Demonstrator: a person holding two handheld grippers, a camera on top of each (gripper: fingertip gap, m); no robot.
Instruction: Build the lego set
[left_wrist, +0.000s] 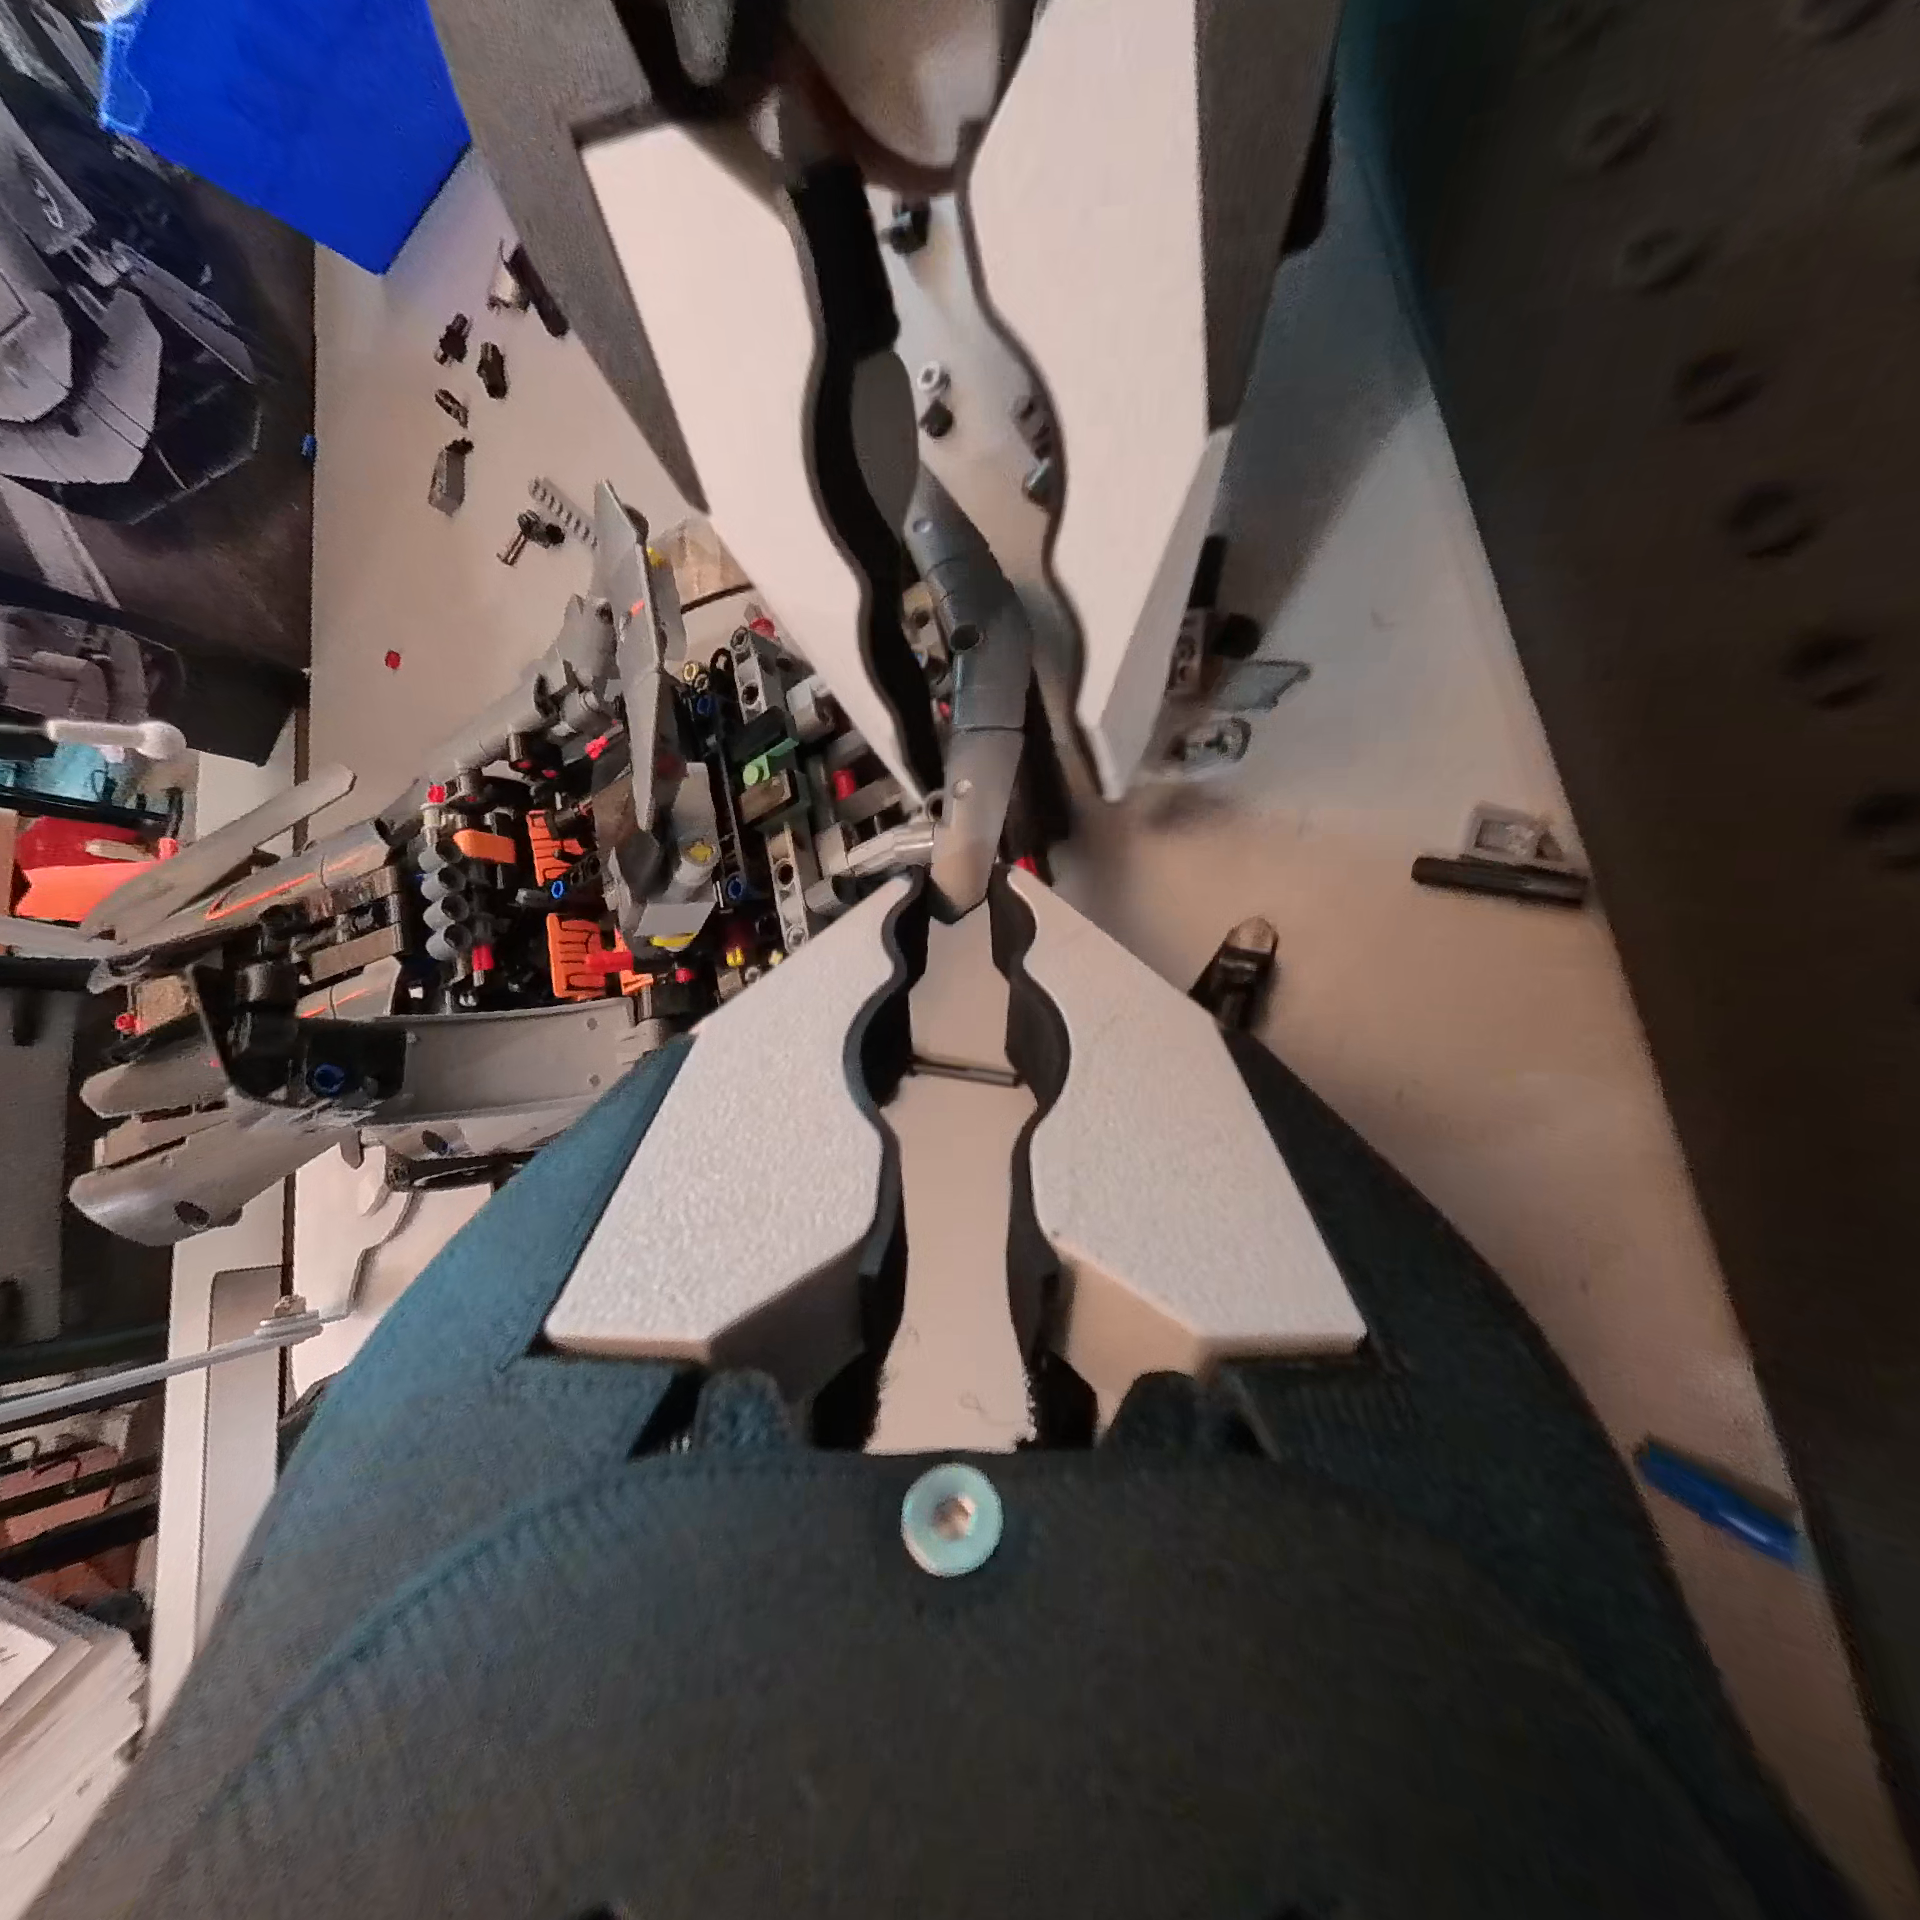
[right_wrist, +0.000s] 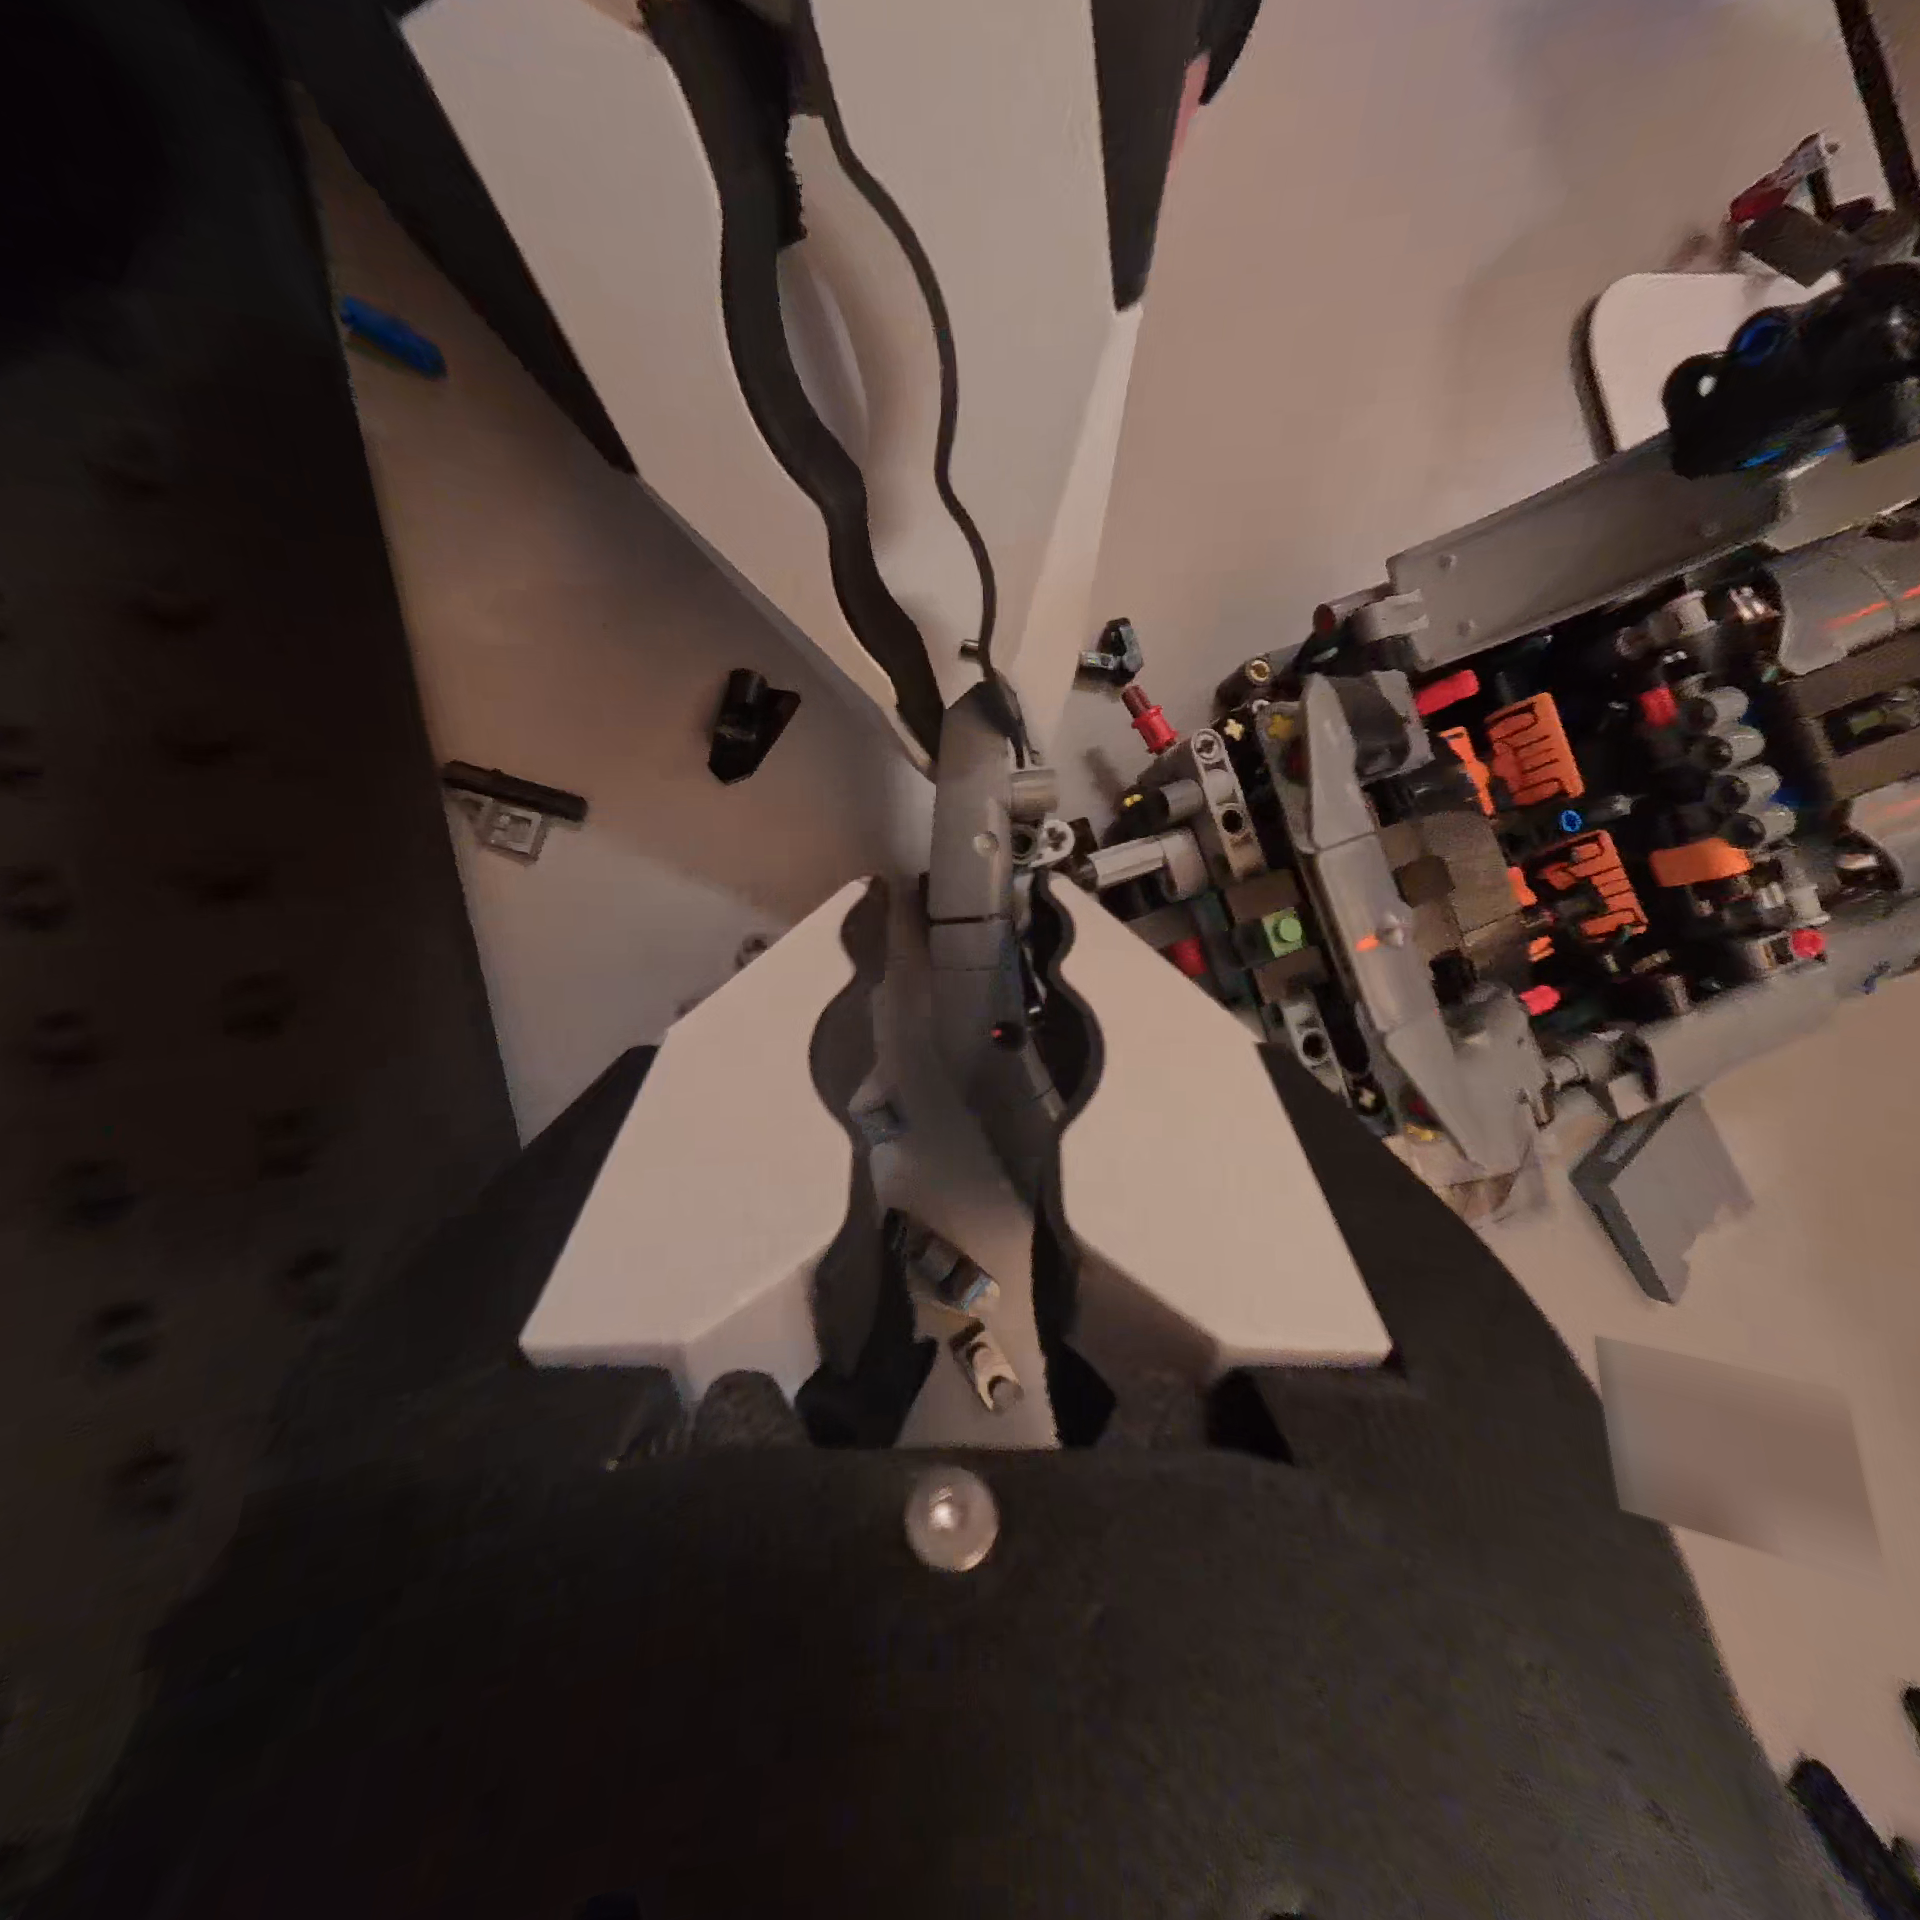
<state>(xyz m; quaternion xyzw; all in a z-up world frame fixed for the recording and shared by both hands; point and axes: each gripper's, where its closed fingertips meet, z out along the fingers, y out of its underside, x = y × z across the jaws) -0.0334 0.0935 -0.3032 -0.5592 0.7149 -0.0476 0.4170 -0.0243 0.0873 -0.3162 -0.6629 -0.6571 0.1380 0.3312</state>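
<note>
currently both your grippers grasp one grey curved lego piece (left_wrist: 961, 831) from opposite ends, just beside the lego model (left_wrist: 540, 883)

your left gripper (left_wrist: 951, 899) pinches the piece's near tip; your right gripper (right_wrist: 961, 894) is clenched around its other end, tips facing each other. the piece meets a grey axle (right_wrist: 1143, 860) jutting from the model, which lies on the white table (right_wrist: 1351, 312). loose small parts (left_wrist: 468, 416) lie scattered nearby

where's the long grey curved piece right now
The grey curved piece is held between both grippers, pinched at opposite ends by each set of jaws, just beside the end of the half-built lego model above the white table.
</note>
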